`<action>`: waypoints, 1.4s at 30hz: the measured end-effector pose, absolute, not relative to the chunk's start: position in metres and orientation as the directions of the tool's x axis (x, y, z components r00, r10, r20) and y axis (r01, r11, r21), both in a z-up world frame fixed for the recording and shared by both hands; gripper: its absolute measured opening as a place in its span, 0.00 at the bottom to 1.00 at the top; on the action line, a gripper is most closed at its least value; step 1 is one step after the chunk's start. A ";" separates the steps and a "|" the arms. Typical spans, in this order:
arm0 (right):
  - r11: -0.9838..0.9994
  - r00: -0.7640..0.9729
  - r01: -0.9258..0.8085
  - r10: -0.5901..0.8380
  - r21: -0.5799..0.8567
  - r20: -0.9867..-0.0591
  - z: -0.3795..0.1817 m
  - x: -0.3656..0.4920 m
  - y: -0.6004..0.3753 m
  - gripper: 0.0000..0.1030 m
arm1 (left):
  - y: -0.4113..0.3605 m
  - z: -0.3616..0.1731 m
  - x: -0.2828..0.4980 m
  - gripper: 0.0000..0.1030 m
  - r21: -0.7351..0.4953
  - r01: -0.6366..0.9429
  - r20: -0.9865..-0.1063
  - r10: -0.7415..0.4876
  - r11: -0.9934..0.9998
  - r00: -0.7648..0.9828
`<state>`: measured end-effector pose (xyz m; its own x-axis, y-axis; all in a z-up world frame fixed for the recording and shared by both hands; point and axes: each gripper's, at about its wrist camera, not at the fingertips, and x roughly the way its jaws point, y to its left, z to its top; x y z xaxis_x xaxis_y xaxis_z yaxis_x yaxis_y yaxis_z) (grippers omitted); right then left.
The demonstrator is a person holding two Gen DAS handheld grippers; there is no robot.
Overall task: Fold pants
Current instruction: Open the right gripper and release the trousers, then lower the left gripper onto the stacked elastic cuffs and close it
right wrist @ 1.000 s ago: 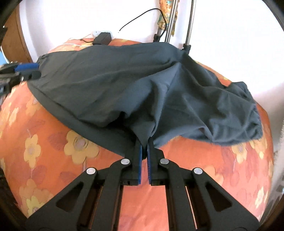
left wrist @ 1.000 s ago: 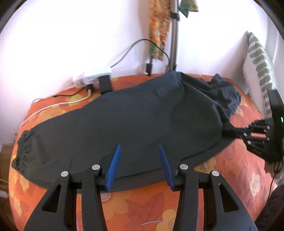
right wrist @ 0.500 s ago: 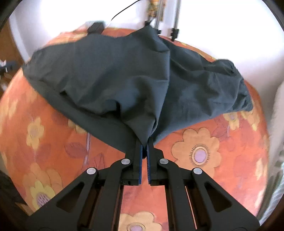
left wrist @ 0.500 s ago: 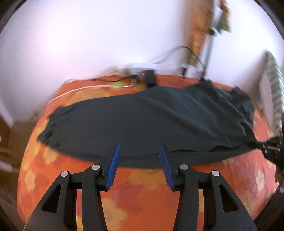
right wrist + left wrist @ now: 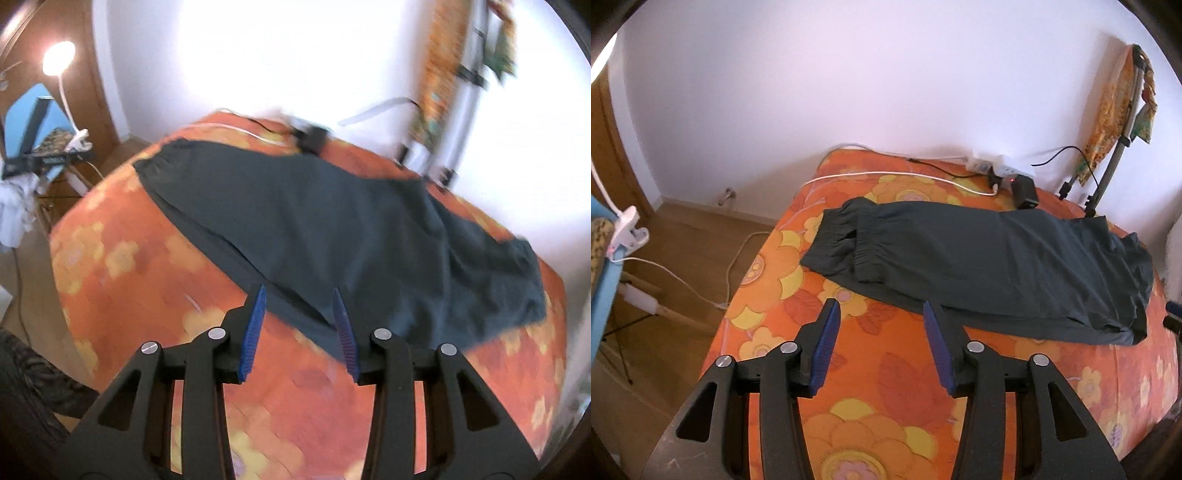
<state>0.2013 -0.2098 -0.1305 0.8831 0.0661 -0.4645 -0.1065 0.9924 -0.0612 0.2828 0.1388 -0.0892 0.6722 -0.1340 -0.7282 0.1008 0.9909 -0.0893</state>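
Orange flower bed (image 5: pixel 905 387) | dark pants (image 5: pixel 979 266) lie flat, legs stacked | my left gripper (image 5: pixel 881 343) wide apart, holding nothing | my right gripper (image 5: pixel 299 328) wide apart, holding nothing

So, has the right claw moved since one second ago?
Yes. The right claw has let go of the pants and backed off; its jaws stand open, and the far wall fills more of the view.

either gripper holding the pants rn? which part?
Nothing is held. The left gripper and right gripper are both open, with no cloth between the fingers. The pants lie flat on the bed.
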 end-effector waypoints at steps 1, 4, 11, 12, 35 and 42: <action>0.990 0.886 -0.125 0.082 -0.065 -0.456 -0.123 0.210 -0.200 0.39 | 0.142 -0.093 0.287 0.49 -0.099 0.113 -0.729 -0.149 0.989 0.668; 0.983 0.886 -0.169 0.123 -0.065 -0.447 -0.109 0.237 -0.170 0.43 | 0.147 -0.107 0.303 0.50 -0.115 0.152 -0.734 -0.187 0.982 0.653; 0.949 0.874 -0.302 0.235 -0.096 -0.426 -0.092 0.304 -0.097 0.48 | 0.150 -0.137 0.331 0.50 -0.115 0.241 -0.744 -0.245 0.964 0.622; 0.939 0.865 -0.329 0.256 -0.103 -0.431 -0.093 0.314 -0.085 0.48 | 0.152 -0.140 0.335 0.50 -0.126 0.248 -0.744 -0.257 0.961 0.617; 0.832 0.725 -0.539 0.380 -0.130 -0.574 -0.131 0.449 0.013 0.48 | 0.154 -0.189 0.394 0.33 -0.337 0.249 -0.725 -0.419 0.908 0.546; 0.869 0.720 -0.493 0.384 -0.037 -0.578 -0.071 0.510 0.017 0.61 | 0.151 -0.191 0.393 0.06 -0.335 0.275 -0.689 -0.433 0.901 0.581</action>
<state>0.5102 0.0167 -0.0706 0.7202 0.3840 -0.5779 -0.4933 0.8690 -0.0373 0.3926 0.1512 -0.1913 0.5812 -0.4333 -0.6888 0.2753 0.9012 -0.3347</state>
